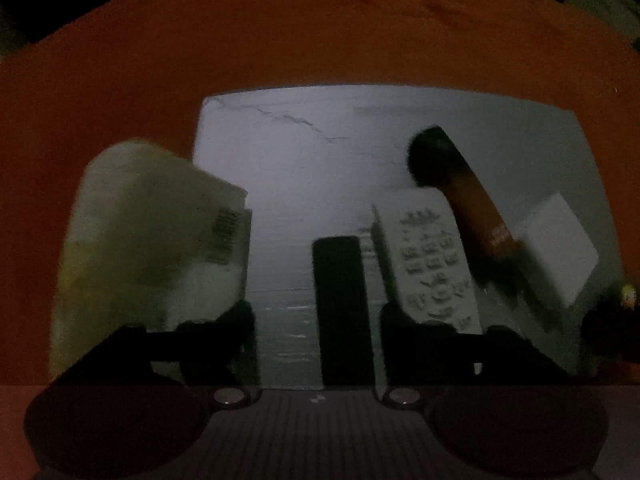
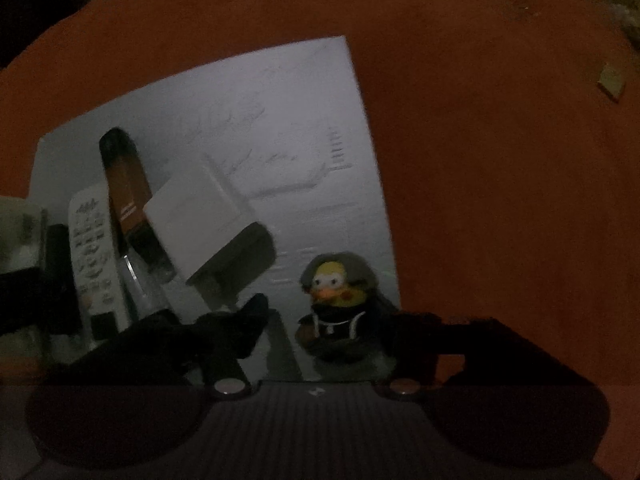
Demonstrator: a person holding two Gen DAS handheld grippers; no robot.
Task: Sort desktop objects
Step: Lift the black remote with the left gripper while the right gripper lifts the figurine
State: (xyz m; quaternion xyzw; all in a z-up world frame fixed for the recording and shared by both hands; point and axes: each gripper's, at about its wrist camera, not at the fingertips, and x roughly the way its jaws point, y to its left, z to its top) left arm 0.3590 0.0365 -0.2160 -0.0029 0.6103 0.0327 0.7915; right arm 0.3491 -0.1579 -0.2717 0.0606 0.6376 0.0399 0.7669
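Orange cloth [image 1: 320,32] under white sheet [image 1: 320,152]. On sheet, side by side: black bar [image 1: 342,308], white remote [image 1: 430,264], orange-black tube [image 1: 460,192], white box [image 1: 560,244]. Pale packet [image 1: 148,240] at sheet's left edge. Left gripper [image 1: 318,320] jaws apart, straddling black bar, not touching. Right gripper [image 2: 332,320] jaws apart around duck figure [image 2: 336,312]; contact unclear
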